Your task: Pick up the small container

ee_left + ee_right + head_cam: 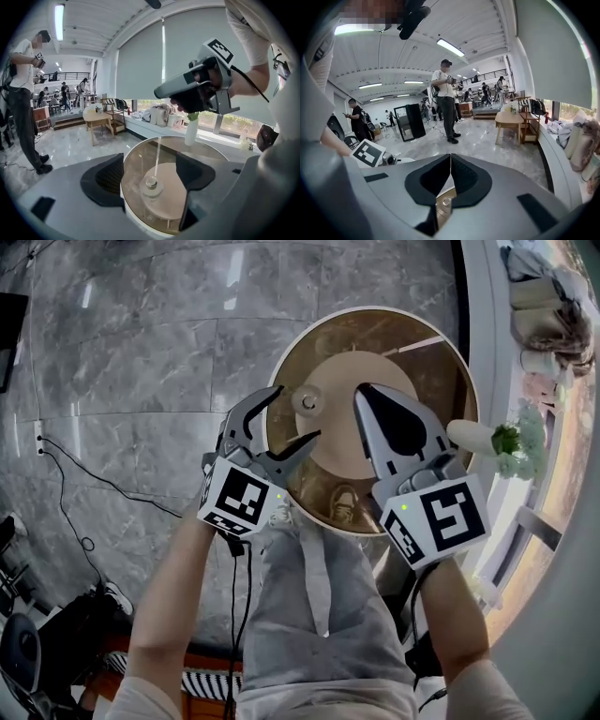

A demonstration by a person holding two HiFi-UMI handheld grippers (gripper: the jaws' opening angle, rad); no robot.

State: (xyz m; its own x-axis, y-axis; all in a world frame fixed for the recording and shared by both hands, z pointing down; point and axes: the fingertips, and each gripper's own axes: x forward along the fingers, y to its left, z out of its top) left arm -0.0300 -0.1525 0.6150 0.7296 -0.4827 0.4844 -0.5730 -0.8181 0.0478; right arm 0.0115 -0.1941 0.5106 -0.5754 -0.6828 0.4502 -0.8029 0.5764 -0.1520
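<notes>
With the small container (307,401) standing untouched near the middle of the round glass tabletop (436,362), the left gripper (296,412), jaws wide and empty, is best lowered squarely around it, the right gripper (367,399), jaws closed on nothing, being kept clear.

grey marble floor (141,352) is seen throughout. tall windows are covered by grey blinds (140,61). a wooden table (98,117) is set near the sill. ceiling strip lights (451,47) are lit. a black cabinet (410,123) is seen behind.
</notes>
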